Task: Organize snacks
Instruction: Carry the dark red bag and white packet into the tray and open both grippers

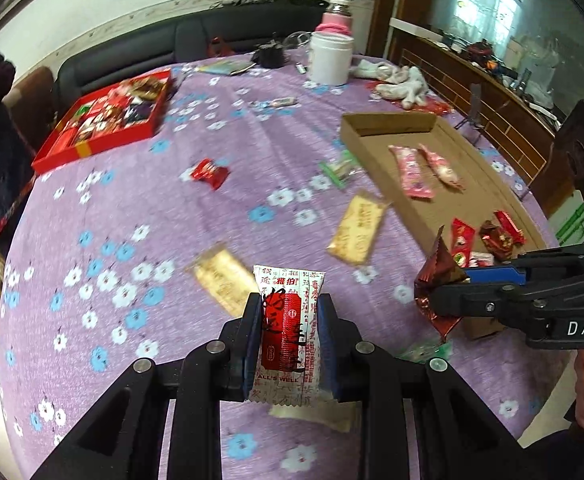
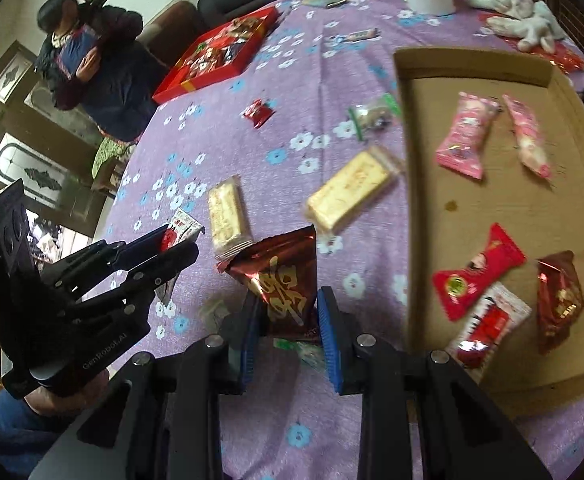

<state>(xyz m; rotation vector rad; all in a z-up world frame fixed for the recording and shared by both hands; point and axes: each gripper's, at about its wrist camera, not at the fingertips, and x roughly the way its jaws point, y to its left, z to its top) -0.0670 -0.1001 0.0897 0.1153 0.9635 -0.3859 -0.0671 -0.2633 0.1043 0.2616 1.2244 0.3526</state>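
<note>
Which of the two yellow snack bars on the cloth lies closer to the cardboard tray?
The tilted yellow bar, whose far end almost reaches the cardboard tray. The other yellow bar lies farther left, nearer the left gripper.

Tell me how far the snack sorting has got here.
Partway. Seven wrapped snacks already lie in the cardboard tray. In hand: the left gripper grips a white-and-red packet, the right gripper a dark red foil packet. Left on the purple tablecloth: two yellow bars, a red candy, green-edged packets.
</note>
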